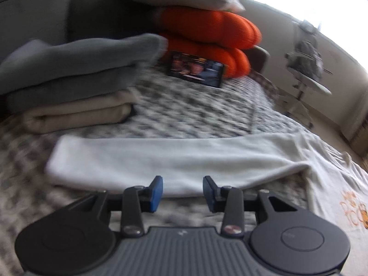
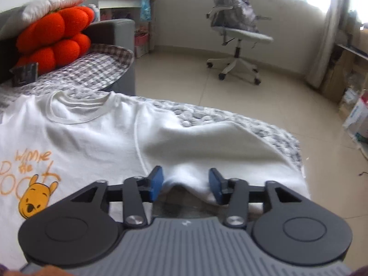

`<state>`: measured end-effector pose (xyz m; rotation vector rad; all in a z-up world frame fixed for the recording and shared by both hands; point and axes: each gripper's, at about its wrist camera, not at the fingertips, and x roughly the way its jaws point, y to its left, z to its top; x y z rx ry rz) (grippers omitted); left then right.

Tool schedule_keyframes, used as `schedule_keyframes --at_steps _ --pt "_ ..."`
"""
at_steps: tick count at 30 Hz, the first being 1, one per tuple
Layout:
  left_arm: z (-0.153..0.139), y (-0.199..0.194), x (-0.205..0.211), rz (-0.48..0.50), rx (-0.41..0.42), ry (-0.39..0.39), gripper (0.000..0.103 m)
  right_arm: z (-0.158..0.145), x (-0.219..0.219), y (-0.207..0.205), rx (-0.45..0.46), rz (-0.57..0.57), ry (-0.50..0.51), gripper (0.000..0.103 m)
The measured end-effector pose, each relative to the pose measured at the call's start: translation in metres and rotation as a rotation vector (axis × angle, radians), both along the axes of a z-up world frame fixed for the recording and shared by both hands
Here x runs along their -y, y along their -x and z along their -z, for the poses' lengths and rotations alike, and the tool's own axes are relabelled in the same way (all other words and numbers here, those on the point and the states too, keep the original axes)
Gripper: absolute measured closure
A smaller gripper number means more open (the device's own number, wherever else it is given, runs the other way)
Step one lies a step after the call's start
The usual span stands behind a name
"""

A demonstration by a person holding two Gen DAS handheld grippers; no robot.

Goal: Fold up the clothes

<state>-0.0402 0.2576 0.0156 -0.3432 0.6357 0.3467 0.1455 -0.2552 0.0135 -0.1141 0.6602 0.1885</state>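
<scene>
Both tongs, left gripper (image 1: 182, 194) and right gripper (image 2: 186, 186), are standing spread, pinching nothing. One white T-shirt (image 2: 96, 133) is lying flat on the checked bed cover (image 1: 195, 105). Beyond it are sitting two folded garments (image 1: 69, 87), one orange cushion (image 1: 211, 36), one phone (image 1: 195, 69) and one office chair (image 2: 237, 34).

We take this for a lived-in room at home: a grey sofa (image 2: 110, 34) under a checked cover (image 2: 92, 69), orange cushions (image 2: 55, 36) at ten o'clock, an office chair (image 2: 237, 30) at one o'clock on pale floor tiles (image 2: 184, 73), folded laundry (image 1: 69, 87) stacked nearby.
</scene>
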Motion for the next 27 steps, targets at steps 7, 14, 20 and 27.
schedule_keyframes --at_steps 7,14,20,27 --pt "0.004 0.017 -0.021 -0.062 -0.006 0.023 0.053 -0.007 0.033 0.005 0.016 0.098 -0.185 0.045" --pt "0.01 0.019 -0.015 -0.077 -0.019 0.032 0.053 0.008 0.1 0.019 -0.045 0.331 -0.497 0.045" --pt "0.014 0.015 0.002 -0.043 -0.037 0.019 0.052 0.018 0.12 0.046 -0.099 0.371 -0.807 0.045" --pt "0.018 0.013 0.008 -0.041 -0.045 -0.005 0.051 0.007 0.109 0.023 -0.004 0.491 -0.634 0.09"
